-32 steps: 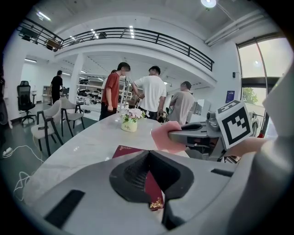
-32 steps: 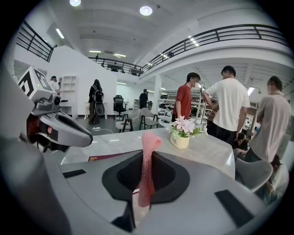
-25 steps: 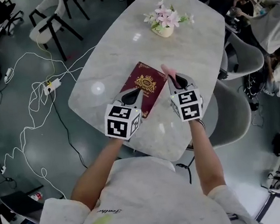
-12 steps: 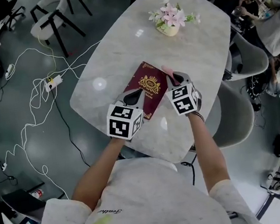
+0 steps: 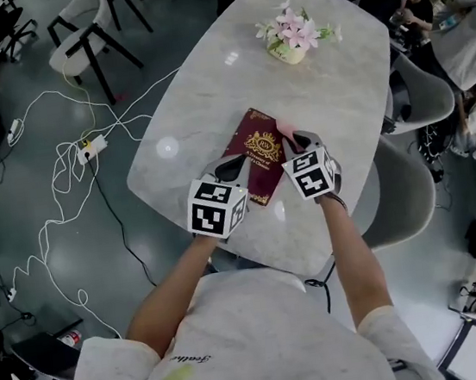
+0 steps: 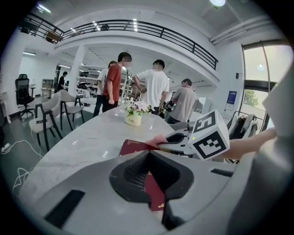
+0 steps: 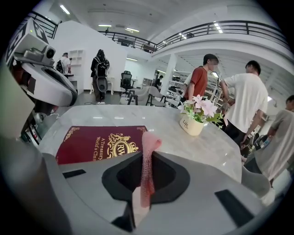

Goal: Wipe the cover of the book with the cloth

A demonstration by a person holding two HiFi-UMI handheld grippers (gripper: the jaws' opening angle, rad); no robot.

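Observation:
A dark red book (image 5: 258, 154) with a gold crest lies flat on the marble table (image 5: 208, 93). My left gripper (image 5: 233, 167) is shut on the book's near left edge, and the red cover (image 6: 154, 193) shows pinched between its jaws. My right gripper (image 5: 295, 140) is shut on a thin pink cloth (image 7: 148, 158). The cloth (image 5: 285, 127) sticks out ahead of the jaws and rests at the book's right edge, beside the crest (image 7: 114, 143). In the left gripper view the right gripper (image 6: 183, 140) holds the cloth against the cover.
A small pot of pink flowers (image 5: 294, 36) stands at the table's far end. Chairs (image 5: 87, 31) and loose white cables (image 5: 69, 163) are on the floor to the left. People (image 6: 154, 87) stand beyond the table; grey chairs (image 5: 419, 178) sit to the right.
My right gripper has carried the cloth left, from beside the book onto its right edge. The left gripper has kept its hold on the book.

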